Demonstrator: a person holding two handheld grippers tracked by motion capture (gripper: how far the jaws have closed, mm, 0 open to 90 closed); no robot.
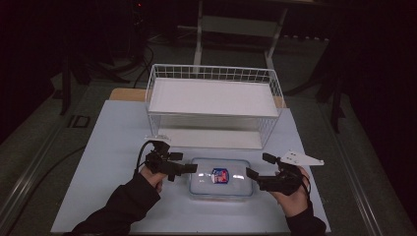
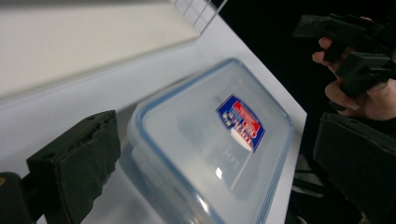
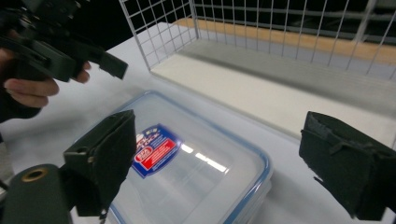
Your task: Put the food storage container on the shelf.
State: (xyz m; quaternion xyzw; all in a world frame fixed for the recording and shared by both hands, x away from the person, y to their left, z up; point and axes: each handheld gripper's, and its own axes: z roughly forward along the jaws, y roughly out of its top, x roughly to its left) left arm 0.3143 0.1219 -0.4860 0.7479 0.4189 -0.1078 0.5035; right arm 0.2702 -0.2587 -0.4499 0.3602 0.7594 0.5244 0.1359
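High view overhead facing forward, gripper views close, low (somewhat blurred), all sharing container [image 1: 221, 178].

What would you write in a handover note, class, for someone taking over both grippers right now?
Left gripper: open, at the left end of the clear lidded container, holding nothing.
Right gripper: open, at the container's right end, holding nothing.
Container: flat on the white table, lid on, in front of the white wire basket.
Done: both grippers brought up to the container.
Left: probably grip both ends and lift it, perhaps into the basket.
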